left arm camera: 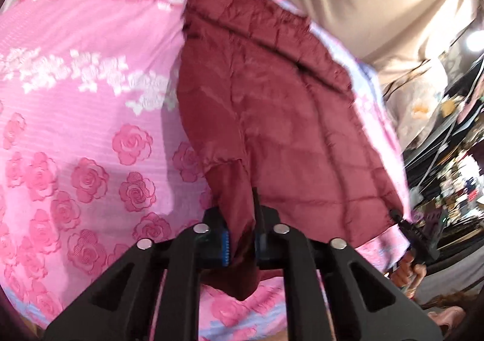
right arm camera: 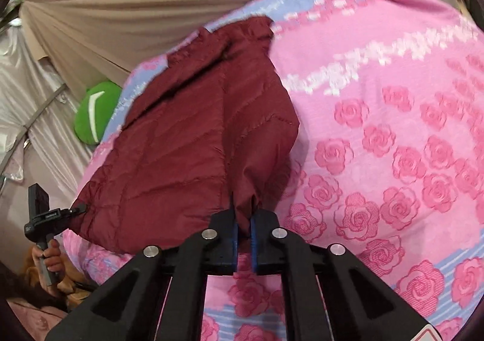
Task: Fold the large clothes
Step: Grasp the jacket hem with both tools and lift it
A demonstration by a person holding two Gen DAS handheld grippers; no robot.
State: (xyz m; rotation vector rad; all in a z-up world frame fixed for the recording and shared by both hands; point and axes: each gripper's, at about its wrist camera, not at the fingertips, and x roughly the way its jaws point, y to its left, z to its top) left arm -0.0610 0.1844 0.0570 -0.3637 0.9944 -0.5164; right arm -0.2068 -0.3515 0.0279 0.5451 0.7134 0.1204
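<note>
maroon jacket [left arm camera: 272,117] on the rose bedspread [left arm camera: 75,129], each down-tilted gripper [left arm camera: 242,242] [right arm camera: 244,230] clamped on a sleeve

Both claws [left arm camera: 242,242] [right arm camera: 244,238] clamped tight

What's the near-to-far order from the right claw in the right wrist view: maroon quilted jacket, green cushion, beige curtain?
1. Maroon quilted jacket: pinched in the right claw.
2. Green cushion: left, beyond the bed's edge.
3. Beige curtain: top, behind everything.

place: home bedroom | shown by: rose-patterned bedspread [left arm camera: 75,135], beige drapes [right arm camera: 136,8], green cushion [right arm camera: 93,117]
</note>
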